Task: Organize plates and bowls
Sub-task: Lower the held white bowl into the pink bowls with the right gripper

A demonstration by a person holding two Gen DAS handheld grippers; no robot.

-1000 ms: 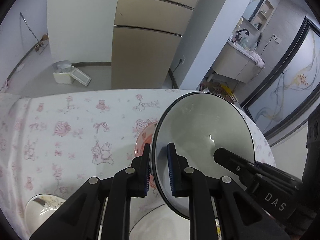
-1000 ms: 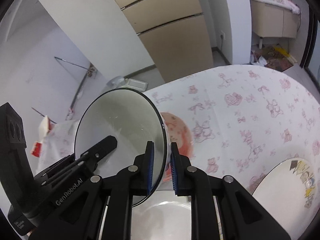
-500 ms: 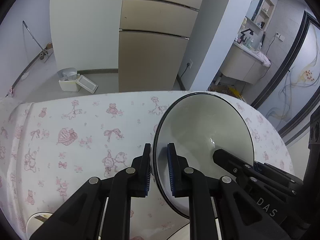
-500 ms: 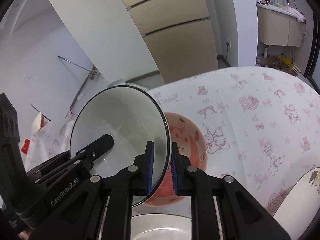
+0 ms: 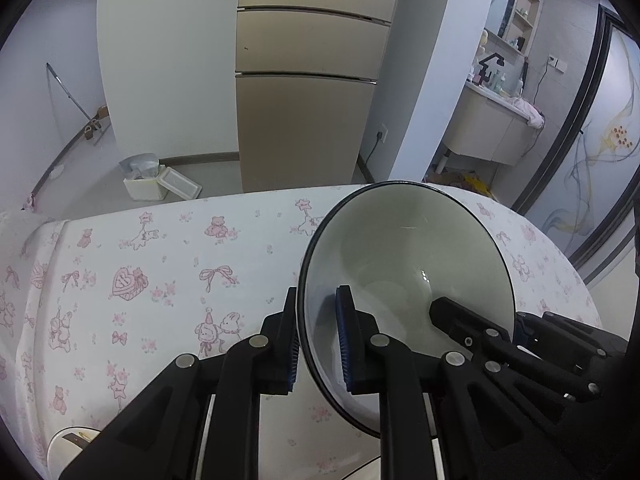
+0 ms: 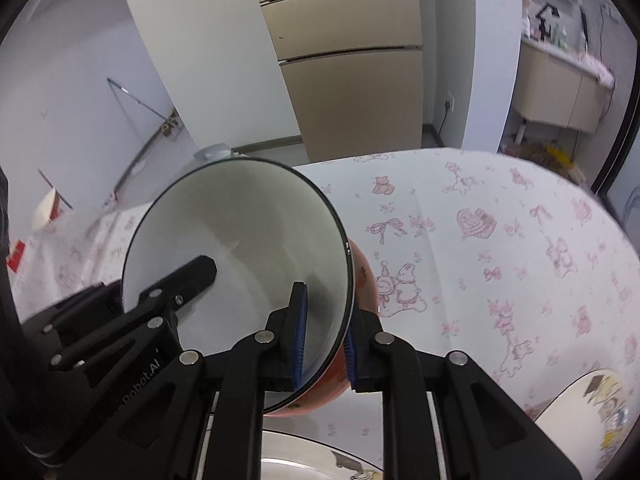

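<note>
Gripping one bowl [image 5: 404, 256] by opposite rim edges — left gripper [image 5: 316, 336] and right gripper [image 6: 325, 336] each clamped on it, one pad inside, one outside. Bowl tilted, above the worktop [image 5: 160, 264] — a red bowl [image 6: 366, 276] touching or just under it; plate [image 6: 588, 404] well right.

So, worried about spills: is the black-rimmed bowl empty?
Empty: the black-rimmed bowl shows a bare pale inside in both wrist views, tilted between both grippers.
</note>
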